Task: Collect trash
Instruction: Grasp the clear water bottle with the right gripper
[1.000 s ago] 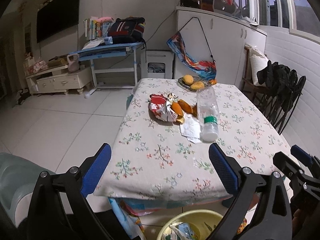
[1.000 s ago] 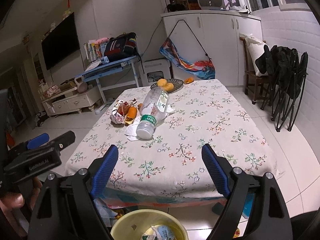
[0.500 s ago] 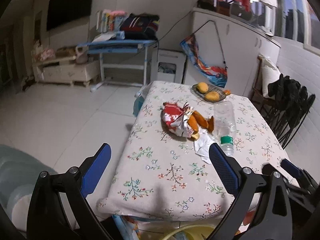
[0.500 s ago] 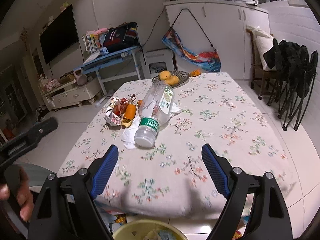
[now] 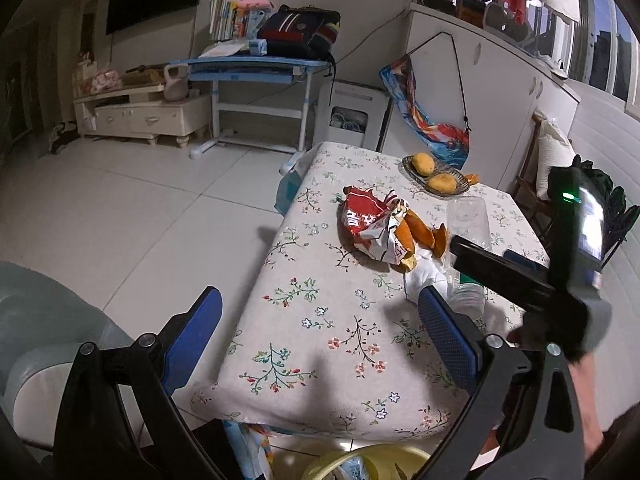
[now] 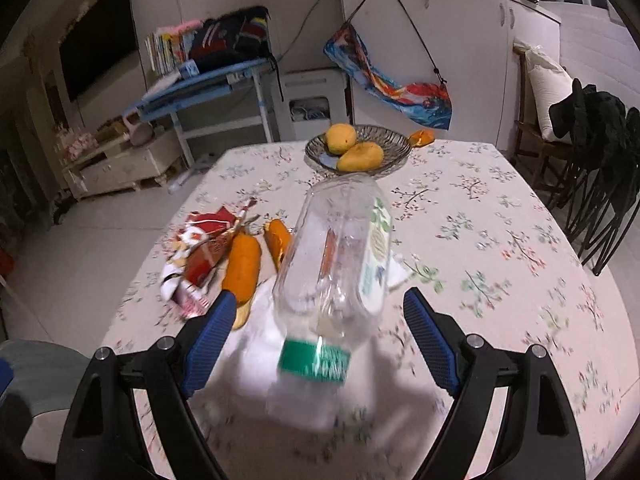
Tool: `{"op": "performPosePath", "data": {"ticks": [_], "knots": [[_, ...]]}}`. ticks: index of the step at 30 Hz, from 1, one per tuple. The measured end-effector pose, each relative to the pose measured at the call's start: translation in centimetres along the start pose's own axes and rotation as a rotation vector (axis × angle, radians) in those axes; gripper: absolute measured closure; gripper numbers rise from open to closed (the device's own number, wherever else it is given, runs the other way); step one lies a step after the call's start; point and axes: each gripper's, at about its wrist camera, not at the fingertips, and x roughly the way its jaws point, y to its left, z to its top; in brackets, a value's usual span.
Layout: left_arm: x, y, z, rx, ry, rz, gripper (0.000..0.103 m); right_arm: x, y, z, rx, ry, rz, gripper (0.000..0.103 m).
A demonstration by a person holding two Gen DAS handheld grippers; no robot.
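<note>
An empty clear plastic bottle (image 6: 340,264) with a green label band lies on the floral tablecloth (image 6: 480,220), cap end toward me. My right gripper (image 6: 316,332) is open, its blue pads on either side of the bottle's neck end, not touching. Beside the bottle lie a crumpled red snack wrapper (image 6: 200,248), orange peels (image 6: 242,268) and a white tissue (image 6: 260,344). My left gripper (image 5: 320,332) is open and empty above the table's near left corner. The wrapper (image 5: 368,224), the peels (image 5: 416,236) and the right gripper body (image 5: 520,280) show in the left wrist view.
A yellow bin (image 5: 360,464) with trash stands on the floor below the table's near edge. A fruit bowl (image 6: 358,150) with two mangoes sits at the table's far side. Folded black chairs (image 6: 600,168) stand to the right. A grey seat (image 5: 40,340) is at the left.
My right gripper has moved forward over the table until its open pads flank the bottle's cap end. My left gripper has shifted left and forward toward the table corner.
</note>
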Motion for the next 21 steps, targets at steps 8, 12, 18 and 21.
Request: {"op": "performPosePath", "data": {"ticks": [8, 12, 18, 21], "knots": [[0.4, -0.1, -0.1, -0.002, 0.02, -0.012, 0.008, 2.3, -0.9, 0.5, -0.023, 0.078, -0.023, 0.031], [0.6, -0.2, -0.1, -0.004, 0.029, -0.012, 0.008, 1.8, -1.7, 0.6, -0.006, 0.076, 0.019, 0.035], [0.7, -0.3, -0.3, 0.005, 0.034, -0.007, 0.008, -0.9, -4.6, -0.1, 0.064, 0.069, 0.101, 0.043], [0.8, -0.5, -0.5, 0.01, 0.038, -0.006, 0.008, -2.5, -6.5, -0.9, 0.086, 0.071, 0.12, 0.044]]}}
